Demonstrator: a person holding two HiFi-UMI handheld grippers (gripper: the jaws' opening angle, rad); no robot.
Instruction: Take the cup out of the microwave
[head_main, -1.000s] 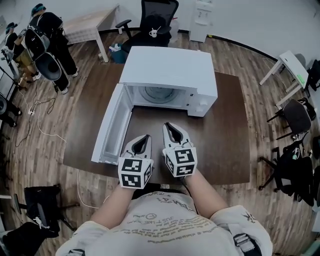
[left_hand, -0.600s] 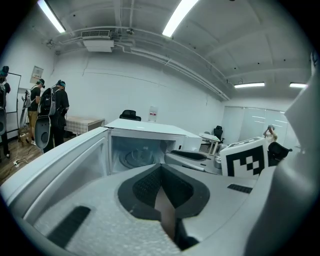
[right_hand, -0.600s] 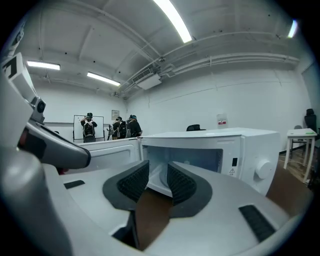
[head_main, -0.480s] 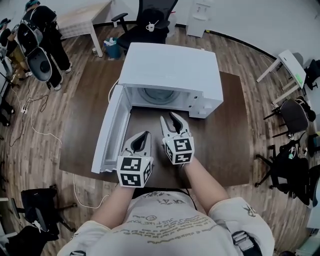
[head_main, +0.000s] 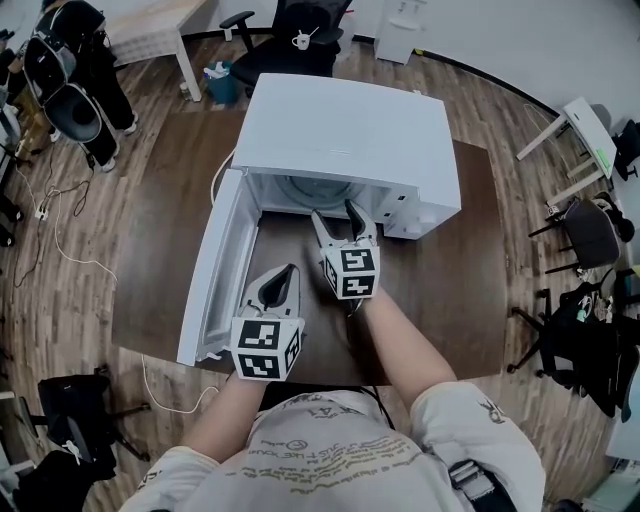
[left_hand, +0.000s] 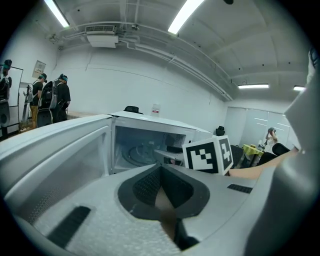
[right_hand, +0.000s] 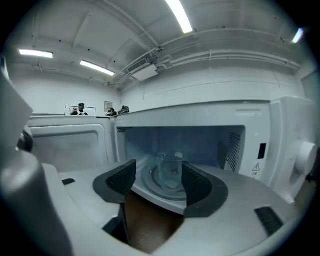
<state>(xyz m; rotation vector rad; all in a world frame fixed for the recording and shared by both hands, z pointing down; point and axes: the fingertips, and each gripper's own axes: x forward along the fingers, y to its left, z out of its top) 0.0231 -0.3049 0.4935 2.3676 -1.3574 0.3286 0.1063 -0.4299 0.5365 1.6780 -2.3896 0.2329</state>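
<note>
- the small clear glass cup (right_hand: 169, 170) stands upright on the round glass turntable (right_hand: 149, 184), inside the white box-shaped microwave (head_main: 340, 130), about in the middle of the cavity.
- the right gripper (head_main: 335, 215) is at the mouth of the cavity and its jaws are opening. they stand wide, with nothing between the pads yet, and the cup is further in, in line with the gap.
- the left gripper (head_main: 285, 275) hangs lower over the dark brown wooden table (head_main: 440, 290), beside the open white door (head_main: 215, 265). its jaws are together and hold nothing.
- to do this step well, i think the right gripper should go straight in and level, with one pad on each side of the cup. it should close only when the glass is well between the pads.
- the glass is smooth, so a firm grip low on the wall seems safer to me than one at the rim.
- the pull out should be slow, clear of the cavity's roof and the door.
- from the head view the cup is hidden under the top of the microwave. only the right gripper view shows it.
- i cannot tell if the cup has something inside. the transparent wall makes its outline hard to read.
</note>
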